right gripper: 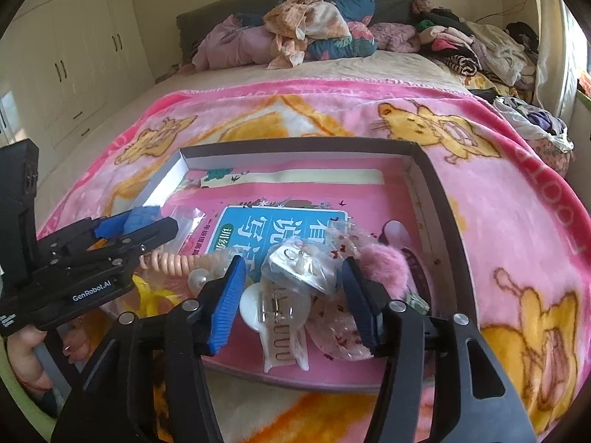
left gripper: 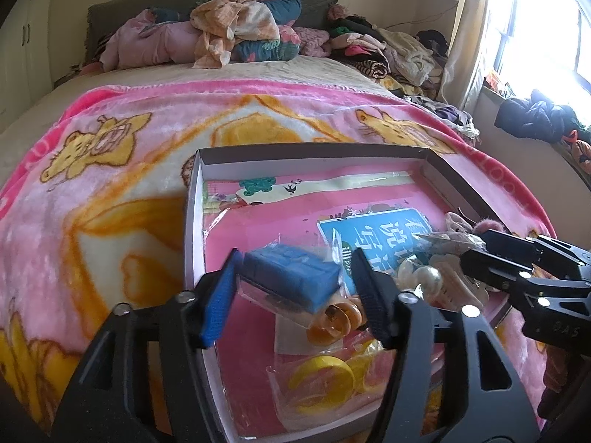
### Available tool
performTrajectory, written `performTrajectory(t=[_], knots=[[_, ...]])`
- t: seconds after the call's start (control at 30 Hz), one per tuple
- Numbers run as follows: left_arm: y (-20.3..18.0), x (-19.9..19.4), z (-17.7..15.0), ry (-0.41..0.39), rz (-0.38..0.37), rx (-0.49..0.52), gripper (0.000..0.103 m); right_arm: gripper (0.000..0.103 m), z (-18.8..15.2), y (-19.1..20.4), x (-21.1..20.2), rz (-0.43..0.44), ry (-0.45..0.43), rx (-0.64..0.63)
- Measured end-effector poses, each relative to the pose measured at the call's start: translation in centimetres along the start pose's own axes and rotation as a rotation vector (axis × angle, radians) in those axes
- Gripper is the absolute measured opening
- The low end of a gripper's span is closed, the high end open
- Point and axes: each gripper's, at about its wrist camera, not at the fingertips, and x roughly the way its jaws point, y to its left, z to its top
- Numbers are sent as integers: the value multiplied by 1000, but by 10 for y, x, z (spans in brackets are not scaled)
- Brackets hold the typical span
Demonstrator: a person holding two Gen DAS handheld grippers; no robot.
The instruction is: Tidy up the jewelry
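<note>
Most pieces already lie in the box (left gripper: 194,199). The left gripper (left gripper: 295,280) straddles a blue packet (left gripper: 291,277), the right gripper (right gripper: 293,295) a clear bag (right gripper: 299,269); both jaws half-wide, pads apart.

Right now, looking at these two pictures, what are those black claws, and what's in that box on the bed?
A person holds a two-fingered claw in each hand, and a camera on each looks along its fingers. That gives one picture per claw. A shallow cardboard box lies on a pink blanket, holding yellow rings, a white hair clip and a pink fluffy piece. The left claw stands open around a small blue box, the right claw around a clear packet. Neither grips.
</note>
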Motion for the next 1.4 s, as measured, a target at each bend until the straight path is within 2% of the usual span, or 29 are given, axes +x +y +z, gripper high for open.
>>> performTrajectory(t=[0.37,0.57,0.63,0.8,1.0,1.3,1.4], knots=[[-10,-24,-5,-21,-1,19,72,83,-17,-2,-39,-4,-61,23],[-20,-45,-10,-45,-14,38,80,85,-32,-7,-61,-3,-115,23],[-23,-53,-12,-53,-17,43,87,91,-39,-7,-69,3,-144,16],[-33,-70,-17,-73,-21,63,91,94,-54,-9,-90,10,-220,-7],[-41,-89,-26,-105,-31,67,91,96,-70,-7,-119,8,-315,-44],[-61,-111,-52,-104,-50,73,91,96,-92,-6,-145,-2,-371,-30],[-65,-120,-63,-125,-39,81,91,96,-99,-5,-153,-16,-395,-33]])
